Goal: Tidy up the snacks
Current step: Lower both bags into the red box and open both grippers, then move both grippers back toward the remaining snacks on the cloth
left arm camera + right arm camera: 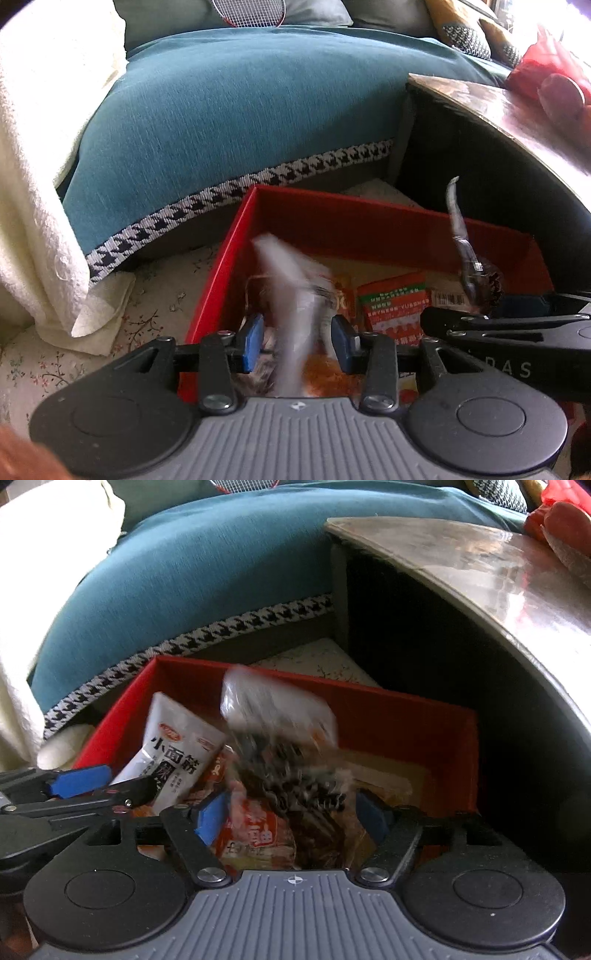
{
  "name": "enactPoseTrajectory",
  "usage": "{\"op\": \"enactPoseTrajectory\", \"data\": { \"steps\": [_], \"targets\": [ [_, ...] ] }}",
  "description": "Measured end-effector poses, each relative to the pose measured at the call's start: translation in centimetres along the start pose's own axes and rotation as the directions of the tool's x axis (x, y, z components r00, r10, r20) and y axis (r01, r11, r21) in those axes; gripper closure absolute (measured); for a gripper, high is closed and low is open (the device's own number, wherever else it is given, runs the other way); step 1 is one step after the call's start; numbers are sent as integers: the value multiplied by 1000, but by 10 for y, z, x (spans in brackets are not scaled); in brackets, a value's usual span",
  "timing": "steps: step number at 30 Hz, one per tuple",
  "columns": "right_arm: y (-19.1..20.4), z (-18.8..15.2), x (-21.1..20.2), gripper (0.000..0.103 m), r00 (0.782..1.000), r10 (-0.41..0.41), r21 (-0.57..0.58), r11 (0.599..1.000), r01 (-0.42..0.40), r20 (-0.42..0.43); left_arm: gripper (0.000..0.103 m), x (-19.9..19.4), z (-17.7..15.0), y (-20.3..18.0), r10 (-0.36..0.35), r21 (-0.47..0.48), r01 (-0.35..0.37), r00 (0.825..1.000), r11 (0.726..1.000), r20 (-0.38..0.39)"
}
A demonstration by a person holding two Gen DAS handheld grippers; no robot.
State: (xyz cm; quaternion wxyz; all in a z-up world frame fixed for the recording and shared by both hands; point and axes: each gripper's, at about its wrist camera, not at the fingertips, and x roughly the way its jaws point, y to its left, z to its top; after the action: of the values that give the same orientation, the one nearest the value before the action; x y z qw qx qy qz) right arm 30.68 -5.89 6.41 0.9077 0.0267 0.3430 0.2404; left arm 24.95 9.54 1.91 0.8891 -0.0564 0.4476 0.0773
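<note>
Both over red box [388, 716] on floor. Left hand-held gripper [295, 343] jaws slightly parted around white packet [291, 314], blurred. Right hand-held gripper [291, 812] wide, clear packet [280, 731] between pads, apparently released. Drop low, inside walls.

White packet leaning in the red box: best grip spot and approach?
Grip the white packet by its flat top seal, coming from above over the open box. It leans upright against the left wall with its top edge free, while its lower half is wedged among other snacks, so a low grip looks blocked.
</note>
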Motion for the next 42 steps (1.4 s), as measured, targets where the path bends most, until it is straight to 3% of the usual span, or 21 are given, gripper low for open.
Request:
{"op": "enactPoseTrajectory", "data": {
  "steps": [6,24,31,37,42],
  "targets": [
    [-2,1,-12,16,1000,-6,12,1000,6,25,58,-6,1,5,3,-27,-3,1000,1000,0],
    [6,-18,-51,11,999,19,18,1000,-19,37,56,-50,-16,5,9,-61,-6,999,998,35],
    [11,-38,-69,6,1000,24,24,999,-24,6,49,-68,-35,7,13,-59,-11,999,998,37],
    [12,-63,-79,5,999,24,22,999,-23,-36,48,-84,-57,9,-7,-55,8,1000,998,13],
    [9,-82,-84,4,998,1,13,1000,0,-62,48,-89,-79,8,-47,-58,44,998,997,-49]
  ]
}}
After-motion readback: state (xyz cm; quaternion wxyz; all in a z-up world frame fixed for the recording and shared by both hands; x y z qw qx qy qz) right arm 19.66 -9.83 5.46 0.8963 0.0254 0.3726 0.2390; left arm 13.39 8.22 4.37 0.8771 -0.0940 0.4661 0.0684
